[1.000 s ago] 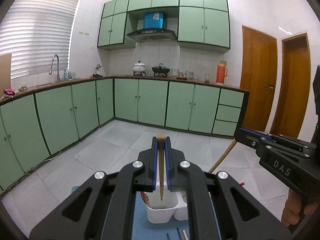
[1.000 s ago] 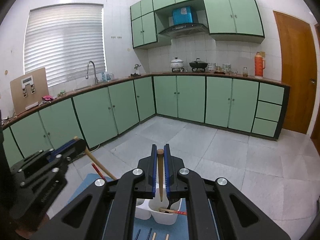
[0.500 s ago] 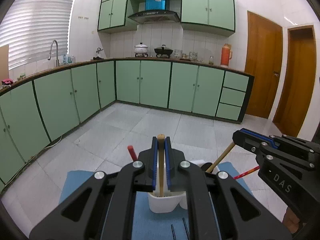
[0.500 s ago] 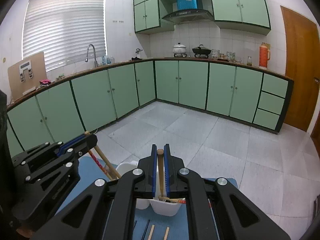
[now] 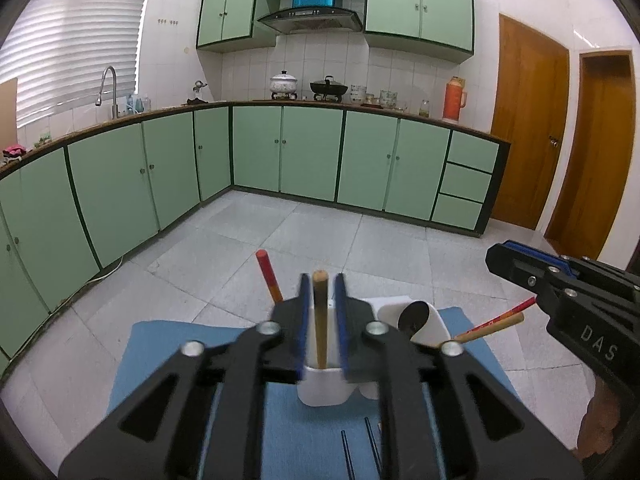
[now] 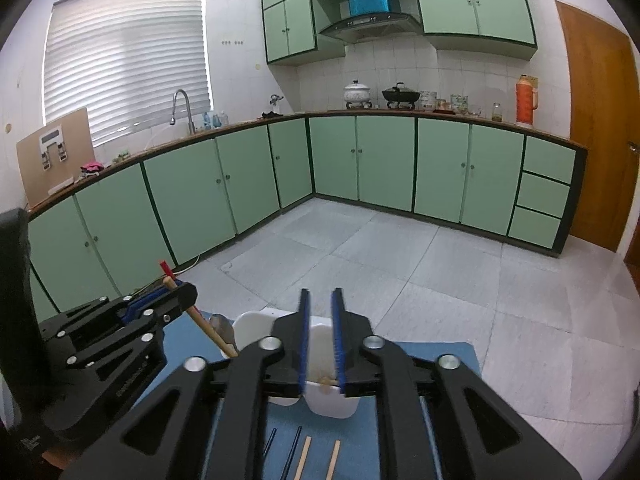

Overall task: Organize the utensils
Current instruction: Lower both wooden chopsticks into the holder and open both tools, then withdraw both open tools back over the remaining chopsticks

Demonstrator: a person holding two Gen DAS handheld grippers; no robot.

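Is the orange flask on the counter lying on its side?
No, the orange flask stands upright on the counter near the wooden door.

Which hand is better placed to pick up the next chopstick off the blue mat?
Probably right. Both grippers' jaws have just been opening. The right gripper is clear down to the holder, and pale chopsticks lie just below it; the left gripper has a wooden chopstick standing between its jaws.

Two white holders [image 6: 328, 400], four loose chopsticks [image 6: 306, 454], one blue mat [image 5: 168, 344]
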